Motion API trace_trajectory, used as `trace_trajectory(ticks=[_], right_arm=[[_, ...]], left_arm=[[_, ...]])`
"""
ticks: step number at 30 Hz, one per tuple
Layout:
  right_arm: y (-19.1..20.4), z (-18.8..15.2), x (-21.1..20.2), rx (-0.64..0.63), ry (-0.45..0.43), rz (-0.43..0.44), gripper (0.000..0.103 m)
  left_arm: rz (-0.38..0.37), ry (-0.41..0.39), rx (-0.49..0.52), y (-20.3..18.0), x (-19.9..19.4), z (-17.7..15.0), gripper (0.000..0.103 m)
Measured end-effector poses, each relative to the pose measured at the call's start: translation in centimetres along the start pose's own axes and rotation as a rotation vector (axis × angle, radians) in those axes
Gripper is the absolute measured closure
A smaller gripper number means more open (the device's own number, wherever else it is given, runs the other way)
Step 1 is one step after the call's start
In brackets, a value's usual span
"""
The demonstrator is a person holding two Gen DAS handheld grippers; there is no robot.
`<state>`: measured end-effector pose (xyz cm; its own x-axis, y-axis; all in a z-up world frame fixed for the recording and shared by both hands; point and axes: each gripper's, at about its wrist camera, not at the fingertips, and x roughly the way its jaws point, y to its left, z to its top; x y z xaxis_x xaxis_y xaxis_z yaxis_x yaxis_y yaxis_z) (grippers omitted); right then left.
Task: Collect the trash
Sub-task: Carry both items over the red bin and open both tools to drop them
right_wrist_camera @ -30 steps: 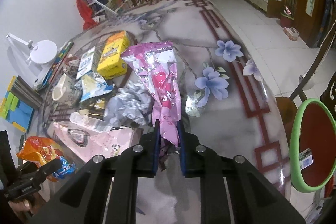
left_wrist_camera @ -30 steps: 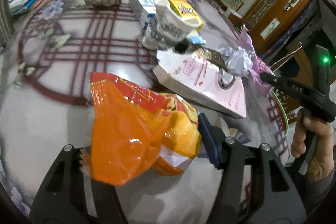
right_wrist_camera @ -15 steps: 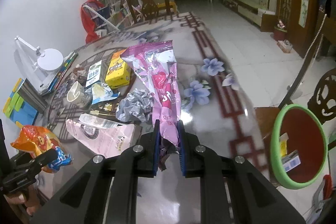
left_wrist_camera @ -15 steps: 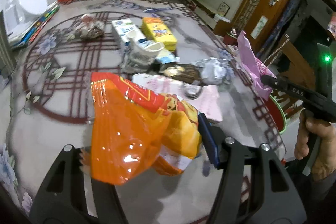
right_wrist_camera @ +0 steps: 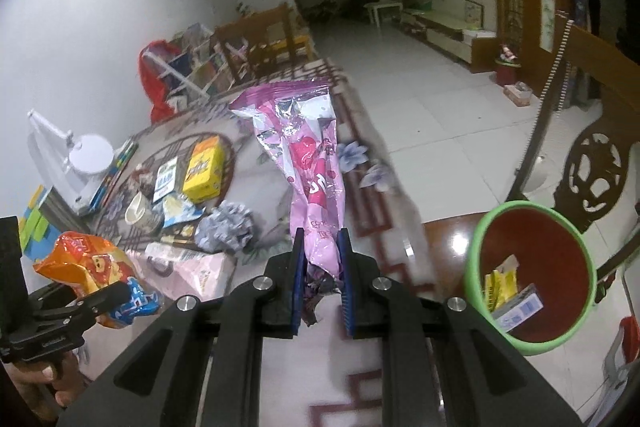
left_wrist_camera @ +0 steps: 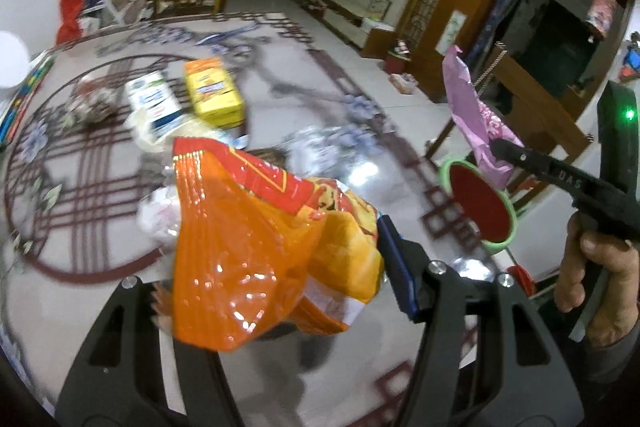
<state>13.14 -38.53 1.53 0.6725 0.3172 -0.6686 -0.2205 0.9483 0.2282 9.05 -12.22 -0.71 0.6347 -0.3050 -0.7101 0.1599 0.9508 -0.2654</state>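
Two grippers are both loaded and held above the patterned table. The left gripper has its jaws closed partway on a puffy orange snack bag, which bulges up between the fingers and hides most of the near table in the left wrist view. The right gripper is clamped tight on the lower end of a long pink wrapper — the wrapper stands up from the jaws and fans out at its far end.

At the right, off the table's edge, stands a red bin with a green rim; a yellow packet and a small blue-and-white box lie inside it. In the left wrist view the same bin sits beyond the table, just below the hanging pink wrapper, with a hand gripping the right tool's handle.

Still on the table, far left of both grippers — a yellow box, a blue-and-white carton, a paper cup, a crumpled grey wad and a pink packet near the orange bag.
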Motion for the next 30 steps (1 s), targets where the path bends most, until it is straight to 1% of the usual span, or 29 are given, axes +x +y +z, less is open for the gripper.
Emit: trace_trajectory(ticks=[6,12,19,24,30], right_arm=[[-3.7,0.7,-2.2,0.052,-0.043,-0.050,0.089],[-8.1,1.1,-4.0,0.110,-0.070,-0.111,0.089],[-12.9,0.9,-5.6,0.192,-0.080,-0.160,0.089],[-15.5,1.0,-6.6,0.228,-0.089,-0.194,0.089],[-19.4,0.7,-6.8,0.262,-0.062,-0.241,0.089]], left_arm=[[-0.083,-0.005,0.071,-4.7,1.7,2.2,0.045],[-0.168,0.005,0.147,-9.7,3.6,3.7,0.045],[-0.245,0.029,0.197,-14.8,6.3,5.2,0.045],[-0.289,0.049,0.245,-18.3,8.5,6.3,0.045],[-0.334,0.100,0.276,-20.9,11.6,6.7,0.045]])
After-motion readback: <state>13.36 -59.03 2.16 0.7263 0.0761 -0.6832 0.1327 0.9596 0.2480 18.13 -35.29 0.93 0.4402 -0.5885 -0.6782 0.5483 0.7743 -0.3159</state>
